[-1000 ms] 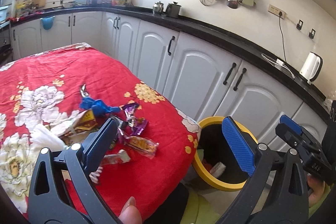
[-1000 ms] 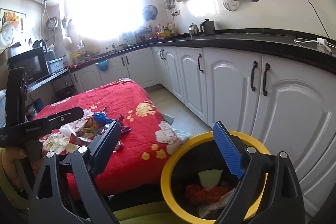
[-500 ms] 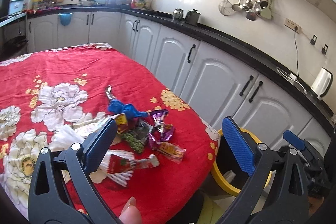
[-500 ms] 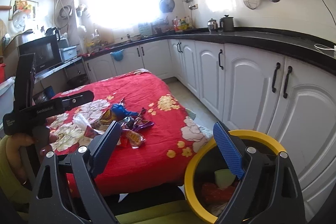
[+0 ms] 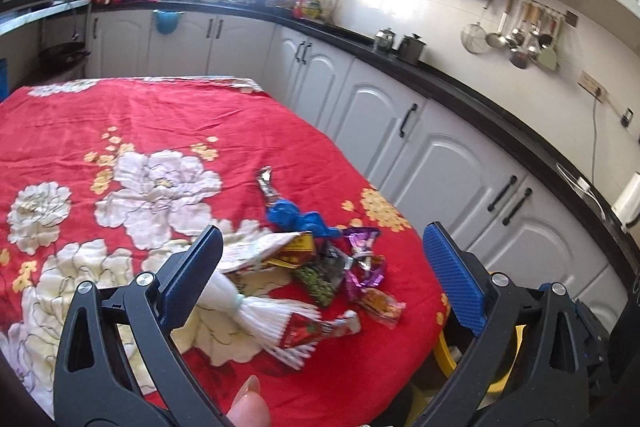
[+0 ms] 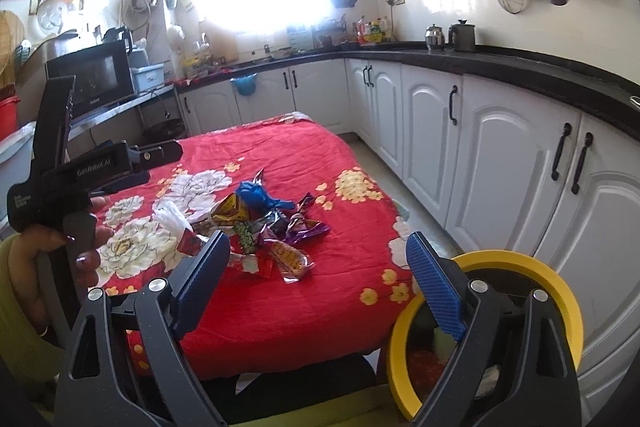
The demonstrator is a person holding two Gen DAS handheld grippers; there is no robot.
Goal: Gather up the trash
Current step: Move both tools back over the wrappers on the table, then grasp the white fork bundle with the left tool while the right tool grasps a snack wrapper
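Observation:
A pile of trash lies on the red flowered tablecloth point(image 5: 120, 123) near its right edge: a blue crumpled bag point(image 5: 294, 217), purple wrappers point(image 5: 364, 263), a green snack packet point(image 5: 320, 277), a red sachet point(image 5: 310, 331) and white shredded paper point(image 5: 276, 323). The same pile shows in the right wrist view point(image 6: 260, 223). My left gripper point(image 5: 324, 283) is open and empty, above the pile's near side. My right gripper point(image 6: 320, 279) is open and empty, between the table and the yellow-rimmed bin point(image 6: 560, 291), which holds some trash.
White cabinets point(image 6: 500, 163) under a black counter point(image 6: 540, 71) run along the right and back. A kettle point(image 5: 628, 199) stands on the counter. A microwave point(image 6: 92, 79) sits at the left. The floor gap between table and cabinets is narrow.
Both grippers have swung left from the bin toward the table. The trash pile now sits central in the left wrist view; the bin has slid to the right edge.

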